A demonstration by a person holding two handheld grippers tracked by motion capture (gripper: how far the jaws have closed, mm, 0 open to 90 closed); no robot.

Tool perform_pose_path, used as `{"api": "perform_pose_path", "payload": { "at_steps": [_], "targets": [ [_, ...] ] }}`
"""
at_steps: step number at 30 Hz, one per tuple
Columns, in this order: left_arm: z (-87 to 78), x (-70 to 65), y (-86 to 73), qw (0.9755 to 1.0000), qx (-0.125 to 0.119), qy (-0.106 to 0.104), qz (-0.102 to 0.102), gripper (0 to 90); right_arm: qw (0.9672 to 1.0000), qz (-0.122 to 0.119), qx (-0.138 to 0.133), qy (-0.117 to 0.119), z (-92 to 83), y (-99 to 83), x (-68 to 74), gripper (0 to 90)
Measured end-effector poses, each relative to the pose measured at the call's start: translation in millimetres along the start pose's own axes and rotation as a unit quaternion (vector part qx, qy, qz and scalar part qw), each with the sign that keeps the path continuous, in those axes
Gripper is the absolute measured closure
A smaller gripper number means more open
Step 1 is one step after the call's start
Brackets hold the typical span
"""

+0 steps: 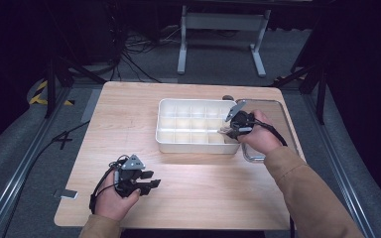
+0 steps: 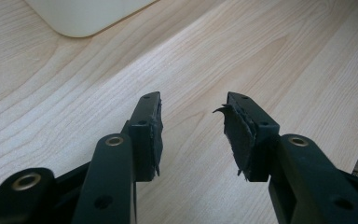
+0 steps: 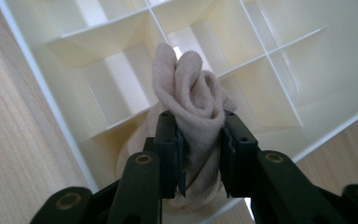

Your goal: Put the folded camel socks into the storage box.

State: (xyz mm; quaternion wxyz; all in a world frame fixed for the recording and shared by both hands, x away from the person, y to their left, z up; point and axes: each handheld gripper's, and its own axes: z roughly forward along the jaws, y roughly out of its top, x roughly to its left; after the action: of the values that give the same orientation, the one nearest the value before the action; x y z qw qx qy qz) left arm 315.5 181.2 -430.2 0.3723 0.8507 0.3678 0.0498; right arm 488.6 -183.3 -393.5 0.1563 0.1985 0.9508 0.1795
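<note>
A white tray divided into several compartments sits in the middle of the wooden table. My right gripper hangs over the tray's right end, shut on a rolled beige sock. In the right gripper view the sock stands up between the jaws of my right gripper, above a compartment near the tray's wall. My left gripper rests low near the table's front left, open. The left gripper has bare wood between its pads, and the tray's corner lies ahead.
A shallow clear tray with a metal rim lies at the table's right edge, behind the right hand. A white frame stand and cables are on the floor beyond the table. A small grey object lies off the table's front left corner.
</note>
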Motion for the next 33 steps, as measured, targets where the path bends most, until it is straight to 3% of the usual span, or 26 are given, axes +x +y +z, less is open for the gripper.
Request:
{"api": "perform_pose_path", "payload": {
  "at_steps": [10, 22, 27, 33],
  "targets": [
    [0.5, -0.7, 0.4, 1.0, 0.001, 0.0, 0.001, 57.2, 0.9989, 0.032, 0.033, 0.006, 8.7, -2.8, 2.4, 71.0],
    [2.7, -1.5, 1.8, 1.0, 0.002, -0.003, 0.002, 57.4, 0.9967, 0.06, 0.053, 0.013, 17.7, -5.8, 2.5, 71.2],
    [3.0, -0.2, 2.2, 1.0, 0.003, -0.006, 0.002, 57.3, 0.9969, 0.058, 0.048, 0.019, 14.2, -6.0, 2.0, 68.6],
    [5.1, -0.5, 3.5, 1.0, 0.002, -0.009, 0.0, 57.6, 0.9974, 0.063, 0.027, 0.02, -0.3, -5.5, 1.4, 55.8]
  ]
}}
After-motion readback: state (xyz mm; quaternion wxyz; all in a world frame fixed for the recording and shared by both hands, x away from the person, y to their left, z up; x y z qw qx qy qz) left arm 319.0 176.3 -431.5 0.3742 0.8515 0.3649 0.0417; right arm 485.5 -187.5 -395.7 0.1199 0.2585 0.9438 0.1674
